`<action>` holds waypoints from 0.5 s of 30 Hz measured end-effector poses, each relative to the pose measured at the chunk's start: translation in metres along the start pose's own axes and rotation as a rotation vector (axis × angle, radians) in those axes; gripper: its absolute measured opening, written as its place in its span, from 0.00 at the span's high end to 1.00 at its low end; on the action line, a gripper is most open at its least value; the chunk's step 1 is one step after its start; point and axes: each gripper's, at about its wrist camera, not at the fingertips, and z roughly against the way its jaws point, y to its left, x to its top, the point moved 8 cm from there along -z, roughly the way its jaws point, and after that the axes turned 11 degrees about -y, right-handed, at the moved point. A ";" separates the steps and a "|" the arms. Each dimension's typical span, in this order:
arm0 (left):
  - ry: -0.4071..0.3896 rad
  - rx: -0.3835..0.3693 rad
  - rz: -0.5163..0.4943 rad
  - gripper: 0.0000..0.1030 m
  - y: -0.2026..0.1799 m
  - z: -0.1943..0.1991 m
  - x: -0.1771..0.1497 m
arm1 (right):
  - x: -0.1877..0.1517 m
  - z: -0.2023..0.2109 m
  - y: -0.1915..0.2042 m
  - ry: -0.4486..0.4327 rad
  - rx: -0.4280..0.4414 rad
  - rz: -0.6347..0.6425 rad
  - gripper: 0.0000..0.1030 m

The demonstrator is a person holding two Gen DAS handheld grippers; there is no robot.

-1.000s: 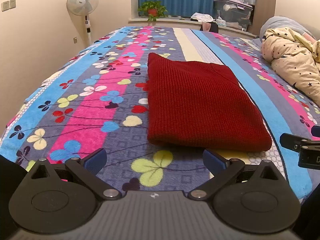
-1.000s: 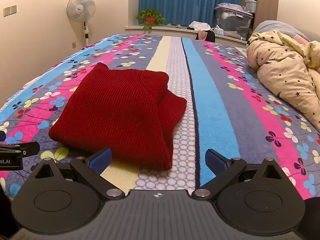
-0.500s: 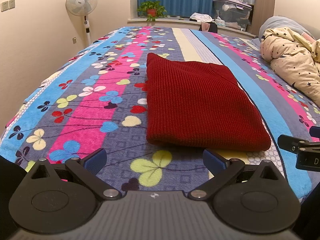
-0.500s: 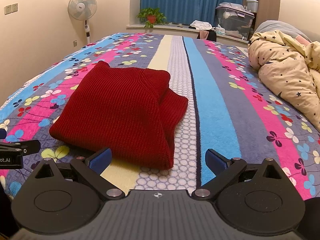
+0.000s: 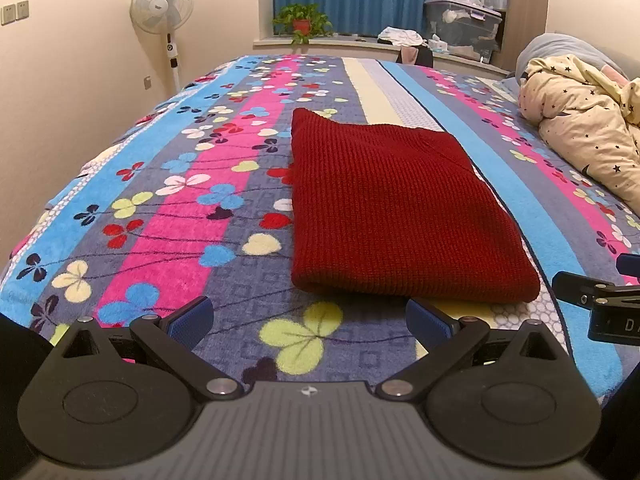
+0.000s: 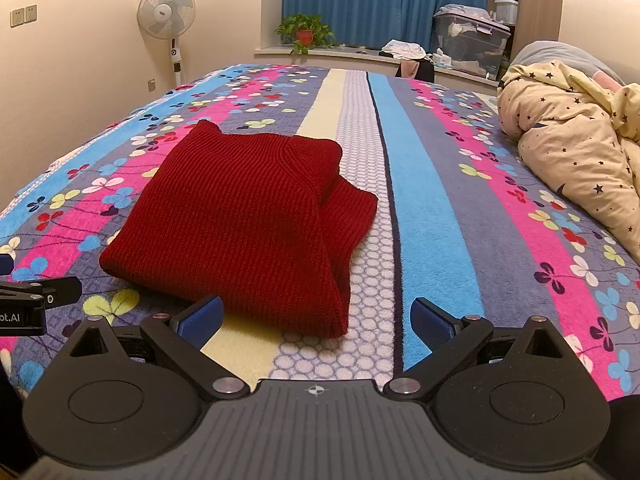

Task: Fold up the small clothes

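A dark red knit sweater (image 5: 392, 208) lies folded into a rectangle on the flowered striped bedspread (image 5: 180, 208). In the right wrist view the sweater (image 6: 248, 220) shows a second folded layer sticking out on its right side. My left gripper (image 5: 308, 316) is open and empty, just in front of the sweater's near edge. My right gripper (image 6: 316, 318) is open and empty, in front of the sweater's near right corner. Each gripper shows at the edge of the other's view.
A cream star-print duvet (image 5: 584, 148) is bunched at the right side of the bed. A standing fan (image 5: 162, 4) is by the left wall. A potted plant (image 5: 302, 24), clothes and a storage box (image 5: 464, 24) sit on the window ledge behind.
Both grippers have shifted slightly, and the sweater sits a little higher in both views. The sweater itself has not moved.
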 end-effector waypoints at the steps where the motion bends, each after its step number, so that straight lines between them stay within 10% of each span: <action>1: 0.000 0.000 0.000 0.01 0.000 0.000 0.000 | 0.000 0.000 0.000 0.000 0.000 0.000 0.04; 15: -0.005 -0.003 -0.005 0.01 -0.002 -0.001 0.003 | 0.001 0.000 0.001 0.001 -0.001 0.000 0.04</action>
